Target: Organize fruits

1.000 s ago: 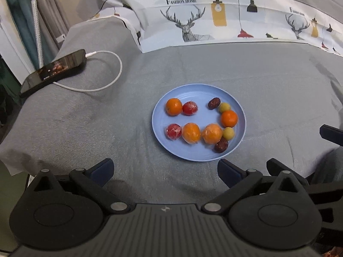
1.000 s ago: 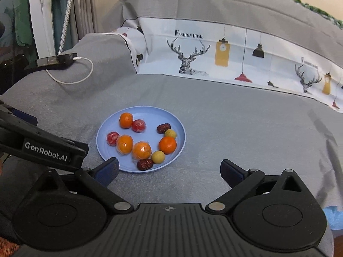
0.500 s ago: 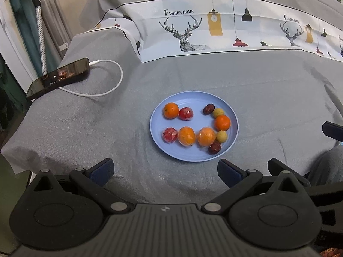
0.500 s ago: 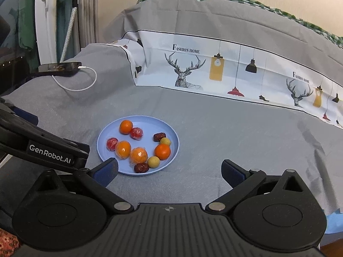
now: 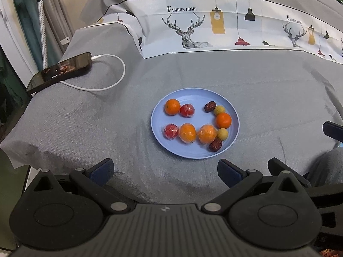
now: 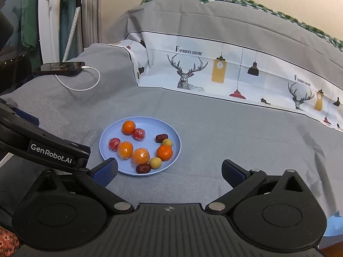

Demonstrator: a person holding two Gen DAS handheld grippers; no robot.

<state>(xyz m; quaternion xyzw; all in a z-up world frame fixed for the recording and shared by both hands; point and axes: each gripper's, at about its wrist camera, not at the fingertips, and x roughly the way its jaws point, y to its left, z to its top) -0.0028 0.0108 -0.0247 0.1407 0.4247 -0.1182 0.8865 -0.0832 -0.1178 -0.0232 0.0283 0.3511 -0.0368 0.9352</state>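
A light blue plate (image 5: 158, 115) lies on the grey bedcover and also shows in the right wrist view (image 6: 107, 135). It holds several fruits: oranges (image 5: 172, 106), wrapped red fruits (image 5: 187, 110), dark dates (image 5: 209, 106) and small yellow fruits (image 5: 222, 133). My left gripper (image 5: 165, 171) is open and empty, just short of the plate's near rim. My right gripper (image 6: 169, 170) is open and empty, near the plate's front right; its left finger (image 6: 106, 170) overlaps the plate's rim in view.
A black phone (image 5: 59, 70) with a white charging cable (image 5: 111, 85) lies at the far left of the bed. A deer-print pillow (image 5: 214, 25) lies behind the plate. The bed edge drops off at the left (image 5: 12, 156). The left gripper's arm (image 6: 42, 147) crosses the right wrist view.
Both grippers have drawn back and risen, so the plate looks smaller and farther away. The fruits have not moved. Both stay open.
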